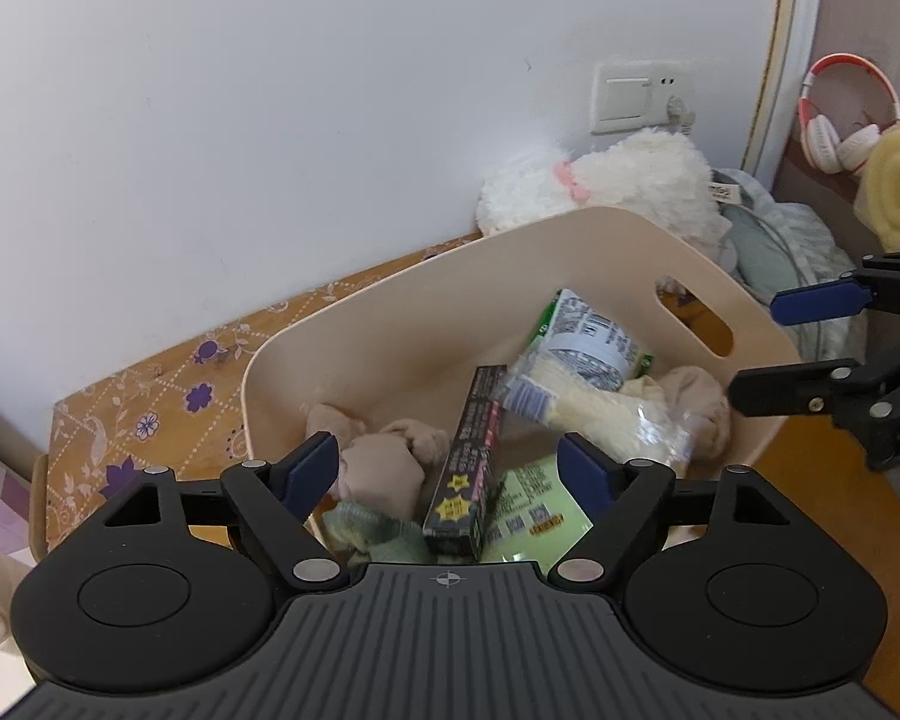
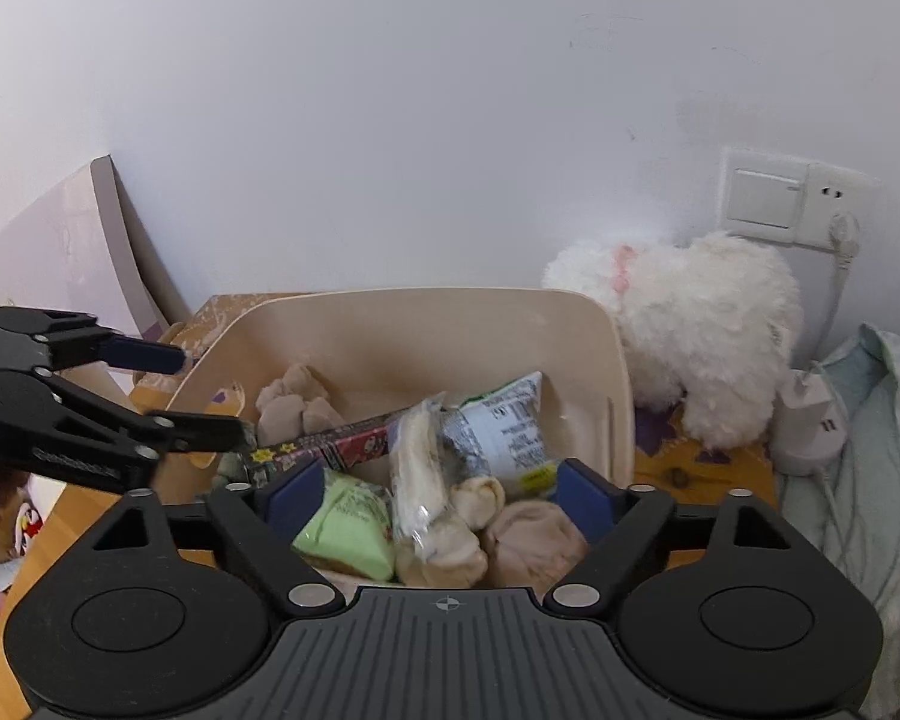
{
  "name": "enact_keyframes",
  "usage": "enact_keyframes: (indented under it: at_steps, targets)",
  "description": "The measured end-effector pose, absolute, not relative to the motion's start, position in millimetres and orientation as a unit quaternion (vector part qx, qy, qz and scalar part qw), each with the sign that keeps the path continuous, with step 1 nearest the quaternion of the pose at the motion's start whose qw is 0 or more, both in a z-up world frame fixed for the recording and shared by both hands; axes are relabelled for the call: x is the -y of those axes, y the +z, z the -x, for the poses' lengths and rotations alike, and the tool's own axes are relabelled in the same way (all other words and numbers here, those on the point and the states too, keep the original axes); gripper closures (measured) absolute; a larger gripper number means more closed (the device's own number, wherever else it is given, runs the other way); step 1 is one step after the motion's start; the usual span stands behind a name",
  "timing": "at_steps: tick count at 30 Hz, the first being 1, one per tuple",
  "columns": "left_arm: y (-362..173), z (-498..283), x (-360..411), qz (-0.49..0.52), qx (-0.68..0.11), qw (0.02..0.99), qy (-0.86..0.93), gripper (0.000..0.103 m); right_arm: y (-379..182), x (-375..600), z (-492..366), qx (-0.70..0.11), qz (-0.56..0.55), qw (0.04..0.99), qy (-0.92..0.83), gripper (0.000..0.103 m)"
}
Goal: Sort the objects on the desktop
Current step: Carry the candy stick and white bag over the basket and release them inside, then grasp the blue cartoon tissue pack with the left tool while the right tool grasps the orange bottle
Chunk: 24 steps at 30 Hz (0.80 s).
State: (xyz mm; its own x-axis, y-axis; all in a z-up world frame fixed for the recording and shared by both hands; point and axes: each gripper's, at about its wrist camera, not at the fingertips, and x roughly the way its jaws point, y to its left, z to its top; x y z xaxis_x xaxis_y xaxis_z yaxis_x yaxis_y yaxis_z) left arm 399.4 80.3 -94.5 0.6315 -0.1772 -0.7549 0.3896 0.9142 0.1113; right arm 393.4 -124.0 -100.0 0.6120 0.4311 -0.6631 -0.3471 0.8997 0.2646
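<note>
A beige basket stands on the desk against the wall. It holds a long dark box, a clear noodle packet, a light green packet and beige rolled socks. My left gripper is open and empty over the basket's near side; it also shows in the right wrist view. My right gripper is open and empty over the basket; it also shows at the right of the left wrist view.
A white plush toy lies behind the basket by a wall socket. A pale green cloth and a white charger lie to the right. Pink headphones hang at far right. The desk has a flowered orange cover.
</note>
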Motion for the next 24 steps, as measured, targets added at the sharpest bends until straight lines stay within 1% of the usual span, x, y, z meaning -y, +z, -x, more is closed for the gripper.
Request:
enact_keyframes:
  at_steps: [5, 9, 17, 24]
  targets:
    - [-88, -377, -89, -0.133, -0.403, 0.89, -0.166, 0.021, -95, 140, -371, -0.378, -0.039, 0.9, 0.214, 0.01]
    - [-94, -359, -93, -0.14, -0.413, 0.883, -0.172, 0.021, -96, 153, -352, -0.38, -0.029, 0.902, 0.206, 0.005]
    - [-119, -326, -91, -0.163, -0.442, 0.862, -0.184, 0.021, -109, 173, -312, -0.394, -0.028, 0.899, 0.189, 0.002]
    - [-141, -297, -84, -0.176, -0.463, 0.844, -0.205, 0.021, -131, 176, -273, -0.413, -0.004, 0.893, 0.181, 0.001]
